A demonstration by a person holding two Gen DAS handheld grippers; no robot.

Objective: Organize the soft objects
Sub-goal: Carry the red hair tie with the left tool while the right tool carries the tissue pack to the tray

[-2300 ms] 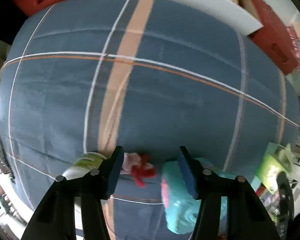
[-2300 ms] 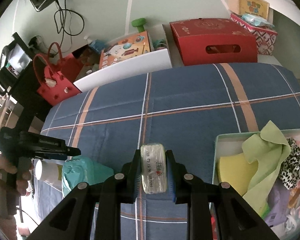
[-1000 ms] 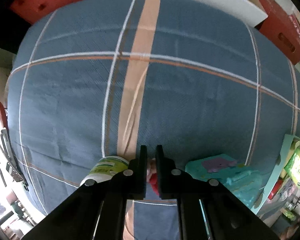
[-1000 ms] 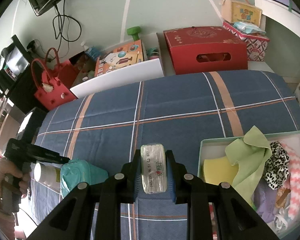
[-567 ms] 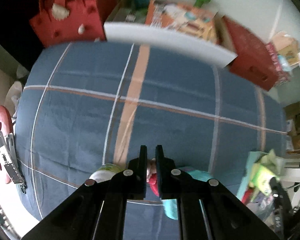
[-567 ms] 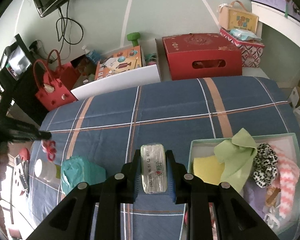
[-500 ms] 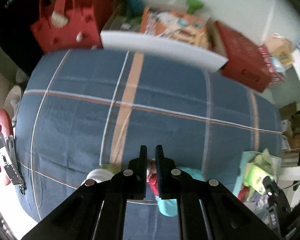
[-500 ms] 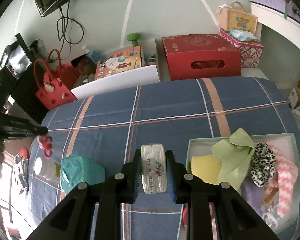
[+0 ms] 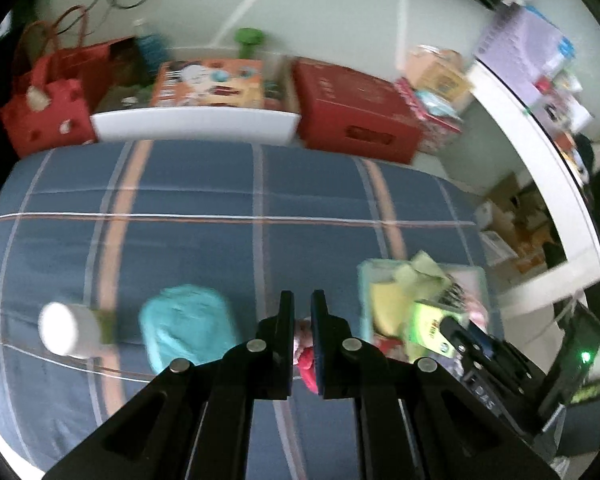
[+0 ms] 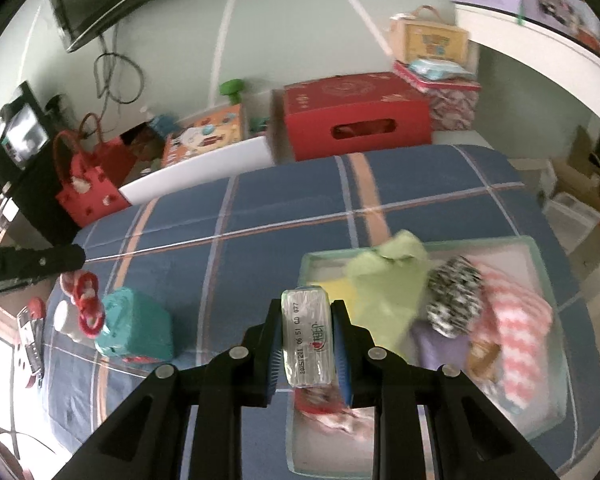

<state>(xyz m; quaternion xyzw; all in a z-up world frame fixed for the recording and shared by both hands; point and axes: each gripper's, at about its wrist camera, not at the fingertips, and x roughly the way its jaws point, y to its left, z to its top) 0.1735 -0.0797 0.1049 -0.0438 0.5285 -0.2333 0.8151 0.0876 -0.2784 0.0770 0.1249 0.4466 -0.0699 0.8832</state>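
Red-pink soft item [image 9: 305, 354] half-hidden between left tongs [image 9: 301, 312]

Both wrist cams look down, sharing bed [image 9: 220, 184] & tray [image 10: 540, 256].

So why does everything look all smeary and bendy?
Left wrist view: the bed and teal pouch smear with motion, only the fingers are sharp. Right wrist view: the tray blurs, the tissue pack stays crisp. Both fisheyes curve the edges.
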